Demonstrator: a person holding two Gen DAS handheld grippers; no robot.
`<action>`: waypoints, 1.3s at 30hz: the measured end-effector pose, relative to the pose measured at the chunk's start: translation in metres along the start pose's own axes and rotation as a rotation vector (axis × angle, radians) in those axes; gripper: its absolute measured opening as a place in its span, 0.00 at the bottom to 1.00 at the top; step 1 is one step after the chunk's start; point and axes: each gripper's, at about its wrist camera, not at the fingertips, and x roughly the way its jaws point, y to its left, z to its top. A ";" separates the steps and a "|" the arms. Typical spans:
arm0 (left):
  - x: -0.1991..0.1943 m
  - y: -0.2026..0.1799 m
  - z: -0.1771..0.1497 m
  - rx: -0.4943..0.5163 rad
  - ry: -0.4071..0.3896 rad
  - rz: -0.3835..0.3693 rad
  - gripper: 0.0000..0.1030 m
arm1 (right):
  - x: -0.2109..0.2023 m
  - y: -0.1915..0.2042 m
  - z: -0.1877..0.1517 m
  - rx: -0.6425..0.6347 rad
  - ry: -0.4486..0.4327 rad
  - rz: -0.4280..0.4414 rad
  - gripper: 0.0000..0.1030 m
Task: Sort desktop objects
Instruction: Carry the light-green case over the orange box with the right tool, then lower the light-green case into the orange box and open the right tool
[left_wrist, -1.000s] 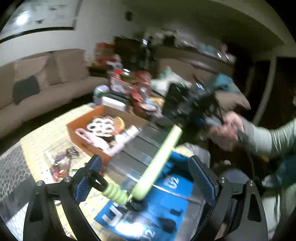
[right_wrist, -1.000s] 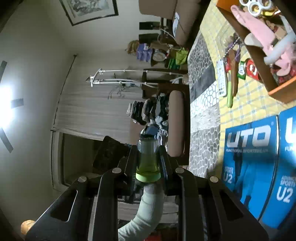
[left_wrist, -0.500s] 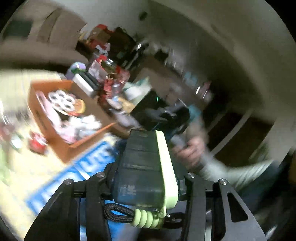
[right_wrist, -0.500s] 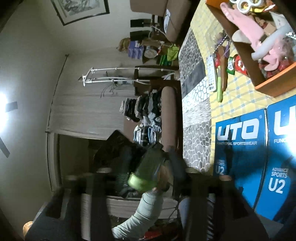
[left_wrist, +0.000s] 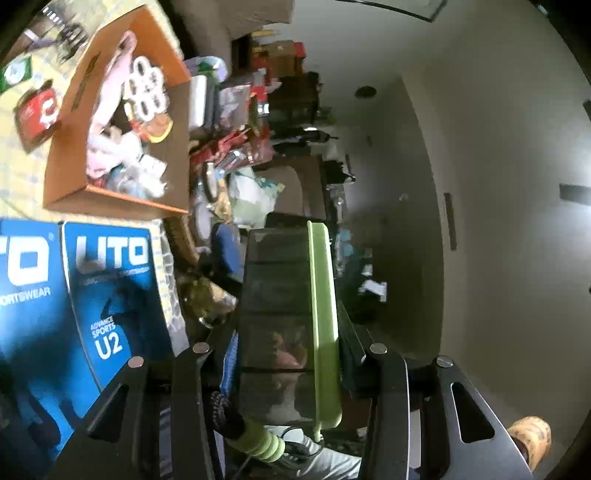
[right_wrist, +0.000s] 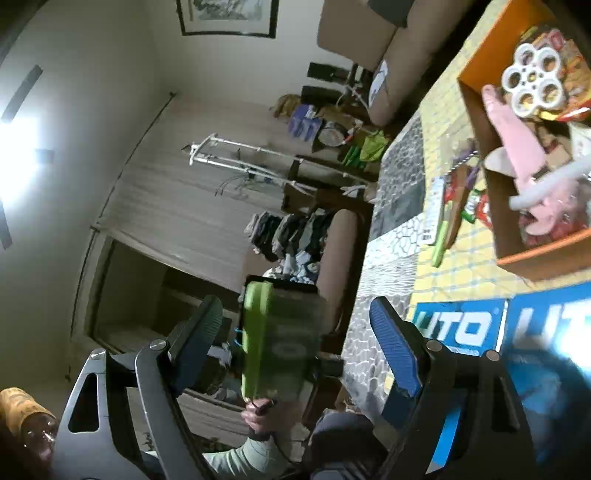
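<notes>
A dark see-through case (left_wrist: 277, 280) with a light green lid (left_wrist: 321, 314) and a black cord with green beads (left_wrist: 262, 443) sits between my left gripper's (left_wrist: 288, 343) jaws. The jaws are still closing, and the pads press on its two sides. In the right wrist view the same case (right_wrist: 284, 339) hangs in the gap of my right gripper (right_wrist: 295, 317). Those jaws are opening, and the blue pads (right_wrist: 391, 347) stand clear of it. A hand (right_wrist: 258, 410) shows below the case. Both views are rolled sideways.
An orange cardboard box (left_wrist: 110, 195) full of toys and packets stands on the yellow checked tablecloth (right_wrist: 443, 110). Two blue UTO packages (left_wrist: 110, 295) lie next to it. A red packet (left_wrist: 37, 114) and a green stick (right_wrist: 439, 247) lie on the cloth.
The case has passed from my right gripper to my left. The left jaws closed on it and the wrist rolled sideways. The right jaws opened off it.
</notes>
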 end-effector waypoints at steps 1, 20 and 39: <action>0.001 0.002 0.000 -0.013 0.006 0.000 0.41 | 0.003 0.001 0.001 -0.004 0.009 -0.003 0.79; 0.053 -0.021 0.105 0.250 -0.131 0.609 0.82 | -0.077 -0.047 0.071 0.308 -0.304 -0.296 0.39; 0.105 -0.007 0.112 0.592 -0.030 0.926 0.82 | -0.121 -0.112 0.123 0.423 -0.328 -0.873 0.39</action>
